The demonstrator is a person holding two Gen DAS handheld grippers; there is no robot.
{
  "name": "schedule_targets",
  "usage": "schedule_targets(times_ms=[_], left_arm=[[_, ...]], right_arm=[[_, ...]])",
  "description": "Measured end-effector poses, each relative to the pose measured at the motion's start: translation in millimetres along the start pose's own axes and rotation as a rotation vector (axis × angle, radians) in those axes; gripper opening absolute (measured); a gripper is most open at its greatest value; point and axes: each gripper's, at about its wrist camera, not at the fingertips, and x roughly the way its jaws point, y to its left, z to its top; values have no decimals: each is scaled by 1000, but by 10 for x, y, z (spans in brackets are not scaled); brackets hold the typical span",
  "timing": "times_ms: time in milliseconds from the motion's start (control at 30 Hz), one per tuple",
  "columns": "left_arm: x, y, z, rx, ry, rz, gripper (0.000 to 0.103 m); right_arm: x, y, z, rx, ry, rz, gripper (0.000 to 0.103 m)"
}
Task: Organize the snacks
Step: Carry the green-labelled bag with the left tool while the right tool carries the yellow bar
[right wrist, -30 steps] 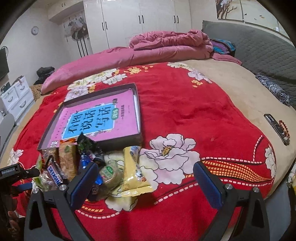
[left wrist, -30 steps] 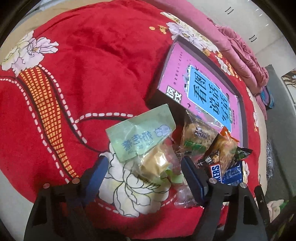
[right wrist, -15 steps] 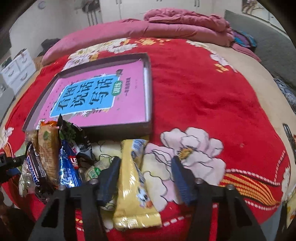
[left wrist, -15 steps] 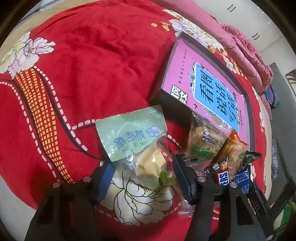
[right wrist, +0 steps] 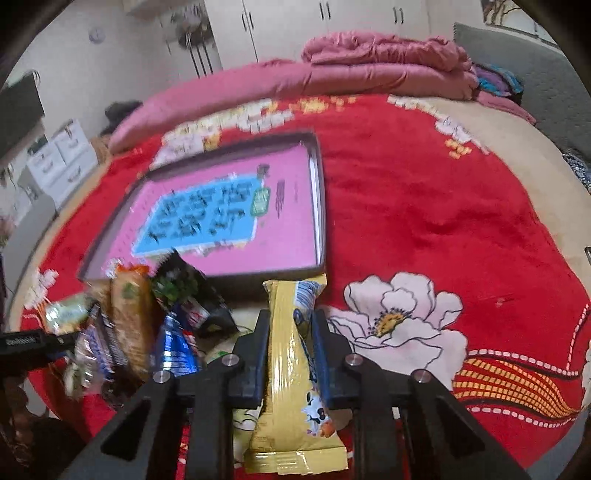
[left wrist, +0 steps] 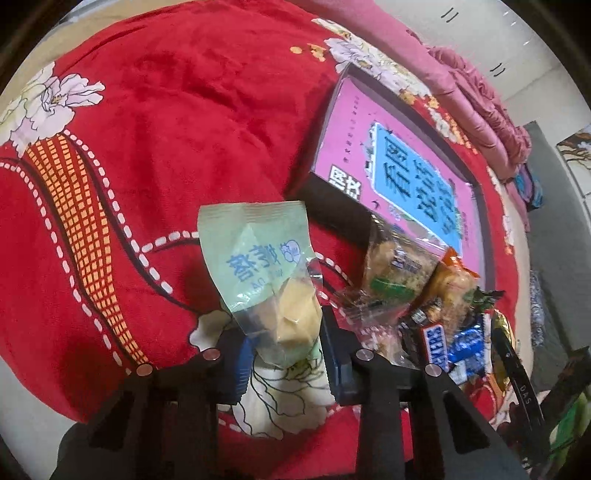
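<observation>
A pale green snack packet [left wrist: 255, 251] with yellow pieces stands tilted between the pads of my left gripper [left wrist: 286, 343]. Its jaws are closing and squeeze the packet's clear lower end. My right gripper [right wrist: 291, 325] is shut on a long yellow snack packet [right wrist: 291, 387], which runs lengthways between the fingers. A pile of other snacks [left wrist: 424, 295] lies in front of a dark tray [right wrist: 240, 284], among them a Snickers bar [left wrist: 436, 343] and a blue packet [right wrist: 173, 350]. A pink book [right wrist: 288, 221] lies in the tray.
Everything lies on a bed under a red flowered blanket [right wrist: 424, 203]. A rolled pink quilt [right wrist: 369, 66] lies at the far end, before white wardrobes [right wrist: 332, 26]. White drawers [right wrist: 62, 158] stand to the left. The blanket's front edge drops off just below both grippers.
Both grippers' jaws have closed in from wide open. The right one moved forward over the yellow packet and gripped it. The green packet has tipped up between the left pads.
</observation>
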Motion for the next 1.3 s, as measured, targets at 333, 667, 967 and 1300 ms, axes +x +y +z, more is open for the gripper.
schedule_targets(times_ms=[333, 667, 967, 1300], left_arm=[[-399, -79, 27, 58, -147, -8, 33], [-448, -312, 237, 126, -214, -22, 34], [-239, -558, 484, 197, -241, -13, 34], [136, -681, 678, 214, -204, 3, 34]], right_arm=[[-150, 19, 83, 26, -92, 28, 22], [-160, 83, 251, 38, -171, 67, 22], [62, 190, 444, 31, -179, 86, 22], [429, 168, 652, 49, -157, 77, 22]])
